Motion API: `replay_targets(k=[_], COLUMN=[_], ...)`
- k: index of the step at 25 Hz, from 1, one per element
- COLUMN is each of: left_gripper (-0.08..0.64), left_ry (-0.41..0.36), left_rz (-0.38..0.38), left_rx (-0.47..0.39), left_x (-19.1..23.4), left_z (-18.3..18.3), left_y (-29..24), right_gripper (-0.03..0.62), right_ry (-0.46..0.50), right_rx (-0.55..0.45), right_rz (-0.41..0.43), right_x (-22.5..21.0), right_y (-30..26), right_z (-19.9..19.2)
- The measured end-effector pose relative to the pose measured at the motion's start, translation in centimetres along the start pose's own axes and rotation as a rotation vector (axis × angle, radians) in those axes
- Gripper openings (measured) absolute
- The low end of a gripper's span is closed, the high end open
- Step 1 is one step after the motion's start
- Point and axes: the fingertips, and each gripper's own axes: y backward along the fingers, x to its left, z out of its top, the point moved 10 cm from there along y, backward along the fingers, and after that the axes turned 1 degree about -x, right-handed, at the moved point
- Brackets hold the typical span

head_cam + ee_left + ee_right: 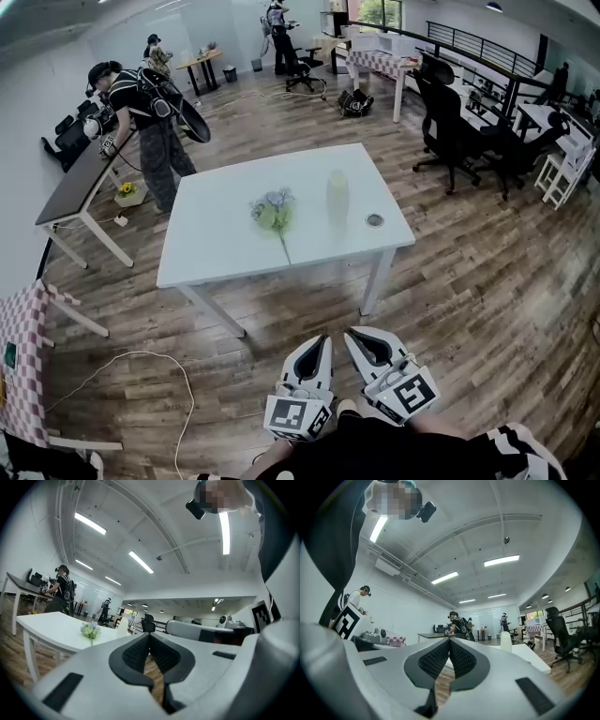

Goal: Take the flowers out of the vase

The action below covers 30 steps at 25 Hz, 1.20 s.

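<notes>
Flowers (274, 212) flat on the table (216, 239) near the vase (337, 195); left gripper (323, 340), right gripper (350, 334): jaws together, empty.

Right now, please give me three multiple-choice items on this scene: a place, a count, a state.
1. The flowers, relative to the vase: A inside; B beside it, on the white table; C under the table.
2. Hand-held grippers in head view: A one; B two; C three.
3. Their jaws: A together, empty; B wide apart; C gripping a stem.
1 B: they lie flat on the tabletop. 2 B: left hand-held gripper and right hand-held gripper. 3 A: pads meet in both gripper views.
</notes>
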Motion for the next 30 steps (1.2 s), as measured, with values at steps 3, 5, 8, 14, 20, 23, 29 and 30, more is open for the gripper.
replay_targets(k=[3,5,8,14,20,23,29,30], left_gripper=[0.005,0.005,0.005,0.005,0.005,0.005,0.005,0.005], left_ry=[0.008,-0.004,-0.019,-0.022,-0.006,0.001,-0.013,-0.013], left_rz=[0.007,0.022,0.02,-0.006,-0.026,-0.041,-0.058,-0.053], left_rx=[0.022,0.048,0.04,0.03,0.022,0.022,-0.015,-0.02], left_x=[0.0,-0.1,-0.3,-1.1,-1.9,-2.8,-3.5,-3.5], left_z=[0.8,1.4,1.5,1.4,1.0,0.5,2.0,2.2], left_y=[2.5,4.7,7.6,14.4,19.7,21.4,22.7,22.8], right_gripper=[0.018,0.018,0.018,0.018,0.018,0.018,0.018,0.018], right_ry=[-0.015,-0.024,-0.021,-0.044,-0.025,-0.022,0.0,-0.001], right_rx=[-0.022,-0.051,-0.065,-0.007,-0.039,-0.036,-0.046,-0.052], right_rz=[-0.012,-0.014,-0.016,-0.036,-0.022,-0.012,-0.007,-0.008], right_x=[2.4,4.3,7.2,13.8,19.4,21.4,22.9,22.9], right_y=[0.6,1.2,2.0,4.8,6.9,8.4,9.1,9.0], right_z=[0.5,0.8,0.9,0.0,0.0,0.3,1.3,1.4])
